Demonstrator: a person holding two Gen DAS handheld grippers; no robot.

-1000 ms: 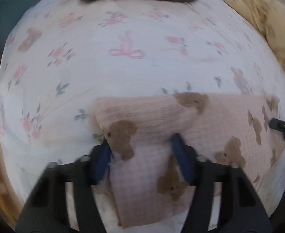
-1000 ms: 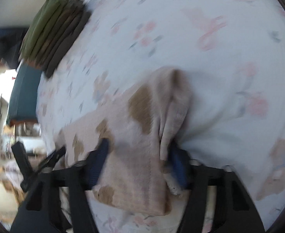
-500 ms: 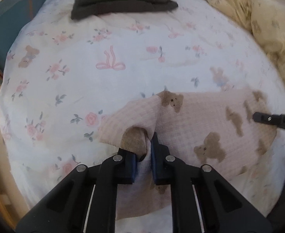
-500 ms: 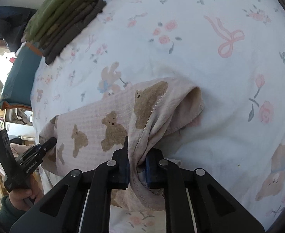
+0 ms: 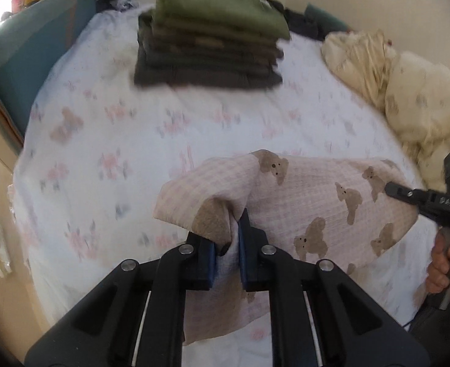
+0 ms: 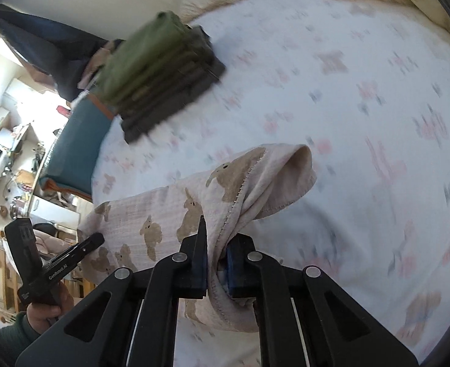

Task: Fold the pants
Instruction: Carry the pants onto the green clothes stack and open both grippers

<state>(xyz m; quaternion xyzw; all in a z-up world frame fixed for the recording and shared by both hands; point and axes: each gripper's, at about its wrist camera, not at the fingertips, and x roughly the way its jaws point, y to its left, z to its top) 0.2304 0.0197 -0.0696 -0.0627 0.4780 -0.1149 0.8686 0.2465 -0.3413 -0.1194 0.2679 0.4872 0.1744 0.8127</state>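
Note:
The pants (image 5: 313, 202) are pale pink waffle fabric with brown bears, partly folded and held up off a white flowered bedsheet (image 5: 127, 140). My left gripper (image 5: 227, 244) is shut on their left end, with fabric bunched between the fingers. My right gripper (image 6: 217, 253) is shut on the other end (image 6: 255, 189), where a hem opening gapes. Each gripper shows in the other's view: the right one (image 5: 408, 197) at the far right, the left one (image 6: 81, 247) at the lower left.
A stack of folded dark and olive garments (image 5: 212, 39) sits at the far side of the bed. A cream duvet (image 5: 408, 91) is heaped at the back right. A teal bed frame (image 5: 20, 52) edges the left side, with room clutter (image 6: 13, 165) beyond.
Both grippers closed on the ends of the pants, then lifted them off the sheet. The views have risen and tilted, so the garment stack now shows fully.

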